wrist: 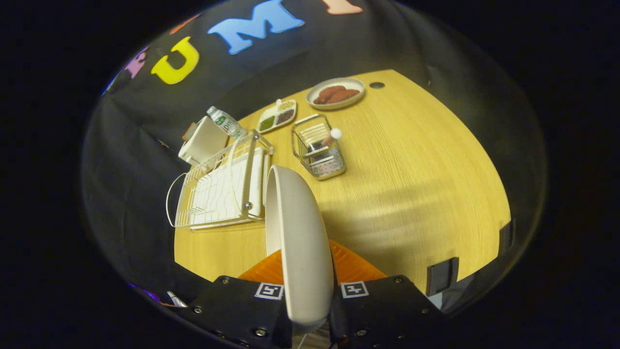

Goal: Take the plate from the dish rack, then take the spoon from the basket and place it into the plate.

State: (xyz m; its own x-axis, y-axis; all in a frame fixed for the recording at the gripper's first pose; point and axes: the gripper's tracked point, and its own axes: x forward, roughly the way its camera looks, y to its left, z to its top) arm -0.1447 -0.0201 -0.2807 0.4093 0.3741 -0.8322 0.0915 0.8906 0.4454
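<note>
Wood-grain table (411, 160) fills the booth floor of the scene, backed by a black cloth wall. Low in the gripper view, the gripper (307, 295) is clamped on a pale plate (298, 242); its 2 fingers press on either side of the plate, which stands on edge and rises ahead of them. Just beyond the plate sits a white wire dish rack (218, 189). Beside the rack stands a small wire basket (318, 148) with a spoon (332, 137) upright in it. Farther off lie a divided tray (277, 116) and a round dish of brown food (335, 93). A bottle (226, 122) and a white box (203, 141) rest behind the rack.
</note>
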